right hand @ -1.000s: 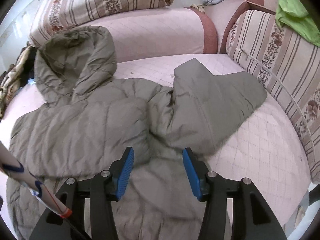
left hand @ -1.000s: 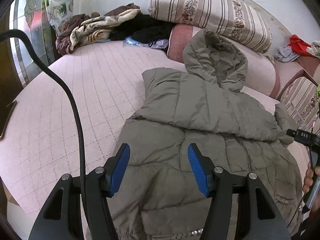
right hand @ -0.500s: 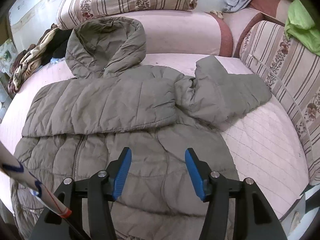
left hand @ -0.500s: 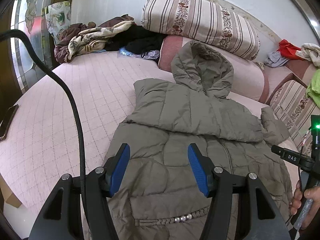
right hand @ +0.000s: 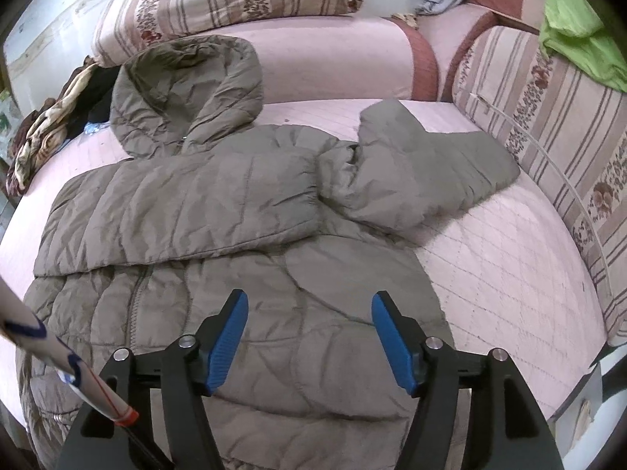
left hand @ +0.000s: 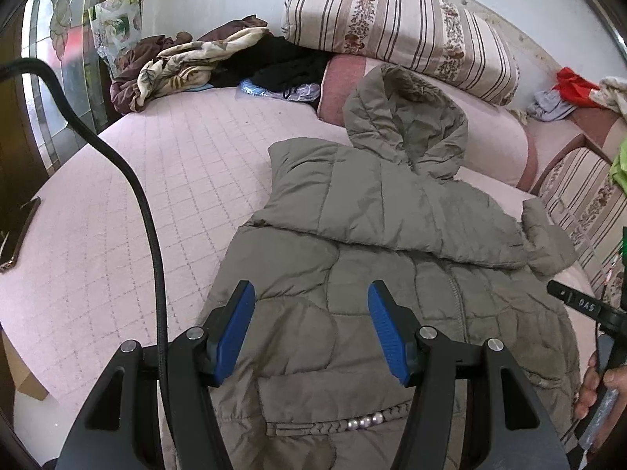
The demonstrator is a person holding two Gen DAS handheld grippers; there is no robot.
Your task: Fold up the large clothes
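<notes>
An olive-grey hooded puffer jacket [left hand: 376,282] lies front-up on the pink quilted bed [left hand: 156,203]. Its left sleeve [left hand: 372,203] is folded across the chest. Its hood [left hand: 407,117] rests against the bolster. In the right wrist view the jacket [right hand: 196,274] fills the middle, and its other sleeve [right hand: 423,168] lies out to the right on the bed. My left gripper [left hand: 311,329] is open and empty above the jacket's lower left part. My right gripper [right hand: 309,337] is open and empty above the lower right part.
A striped pillow [left hand: 399,27] and a pink bolster [right hand: 333,55] line the back. A heap of clothes [left hand: 203,58] lies at the back left. A striped cushion [right hand: 548,117] with a green cloth [right hand: 580,35] stands on the right. A black cable [left hand: 149,235] hangs at left.
Both grippers have pulled back and up from the jacket, so more of it shows. The jacket lies as before, and both grippers stay open.
</notes>
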